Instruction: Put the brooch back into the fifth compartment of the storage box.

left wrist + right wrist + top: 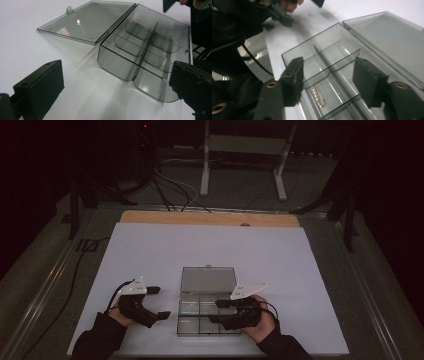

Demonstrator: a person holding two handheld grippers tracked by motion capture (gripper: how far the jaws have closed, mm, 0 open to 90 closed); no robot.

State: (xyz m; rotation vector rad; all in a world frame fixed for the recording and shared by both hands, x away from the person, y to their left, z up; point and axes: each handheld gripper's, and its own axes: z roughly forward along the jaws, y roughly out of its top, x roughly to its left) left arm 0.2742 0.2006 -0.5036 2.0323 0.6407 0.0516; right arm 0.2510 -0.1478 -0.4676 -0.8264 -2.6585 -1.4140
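**Pin lies in the box, right jaws apart above it**

A clear box point(207, 315) sits near the front edge of the white table point(150, 250), its lid point(208, 279) thrown open and lying flat on the far side. Dividers split the box into small compartments.

The right gripper point(218, 311) reaches in from the box's right side and hangs over the compartments on that side. In the right gripper view its jaws stand apart with nothing between the pads, and a small gold pin point(318, 96) set with a row of what look like pearls lies on the floor of the compartment just below and between them. The pin rests flat, close to the long centre divider, apart from both jaws. In the left gripper view the same pin point(162, 60) shows as a small glint in a compartment on the box's far half, too small there to make out in detail.

The left gripper point(157, 302) rests on the table just left of the box, apart from it, pointing toward its left wall. Its jaws are wide apart and hold nothing; in its own view the box point(140, 50) lies ahead between them, with the lid point(85, 21) off to the left.
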